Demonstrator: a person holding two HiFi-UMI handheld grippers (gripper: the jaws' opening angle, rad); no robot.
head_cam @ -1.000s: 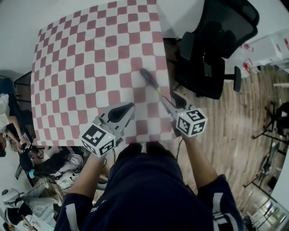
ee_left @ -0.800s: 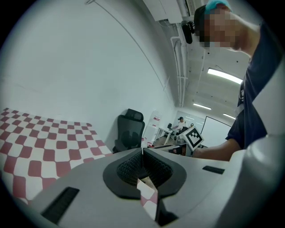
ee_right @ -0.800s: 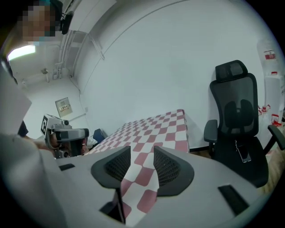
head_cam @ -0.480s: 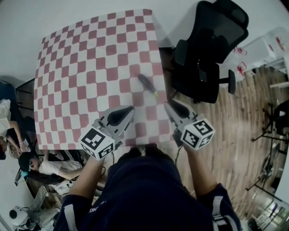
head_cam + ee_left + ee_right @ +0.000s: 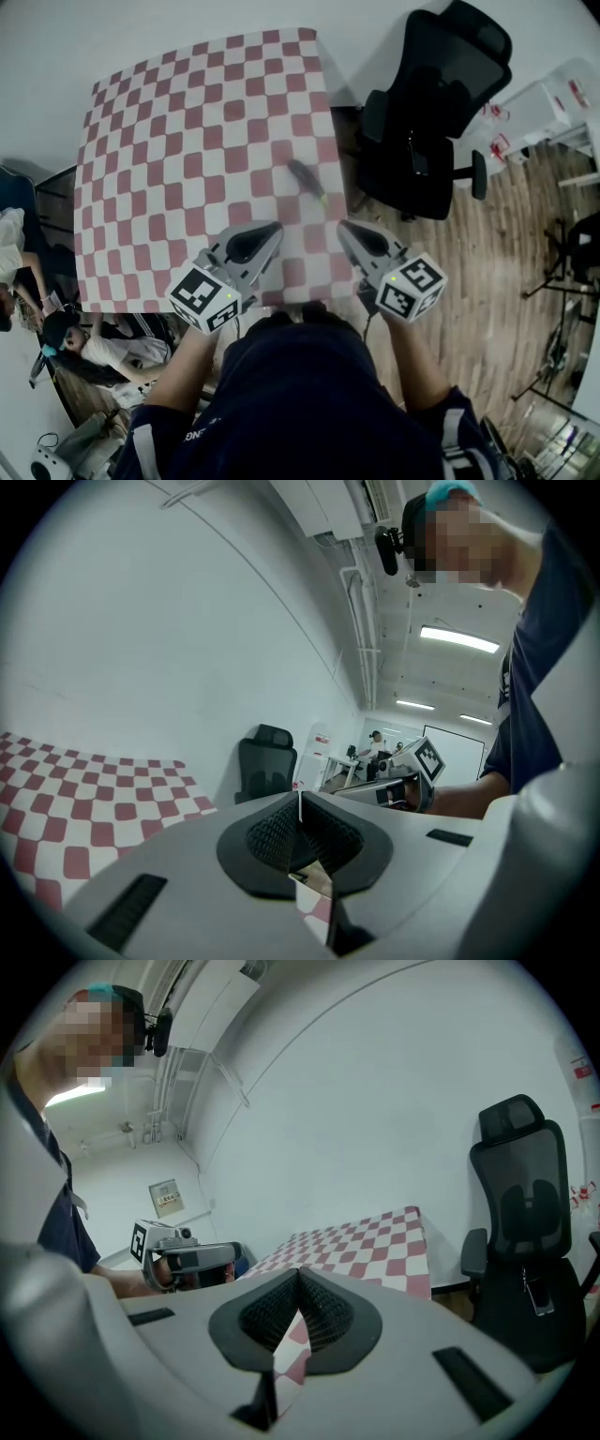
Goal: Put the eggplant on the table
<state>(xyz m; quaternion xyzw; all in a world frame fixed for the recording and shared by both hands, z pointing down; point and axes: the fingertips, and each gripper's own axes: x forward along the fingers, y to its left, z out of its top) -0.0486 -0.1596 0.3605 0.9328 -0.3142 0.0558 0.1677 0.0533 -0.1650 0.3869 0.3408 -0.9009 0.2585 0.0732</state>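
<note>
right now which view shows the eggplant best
The head view. It looks down on the whole eggplant, lying dark and slim on the checkered table near its right edge. The left and right gripper views catch only part of that table, and no eggplant shows in either.

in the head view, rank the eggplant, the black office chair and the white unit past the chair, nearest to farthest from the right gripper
From the right gripper:
1. eggplant, just ahead of it, lying on the checkered table near the right edge.
2. black office chair, on the floor off the table's right side.
3. white unit, beyond the chair at the far right.
</note>
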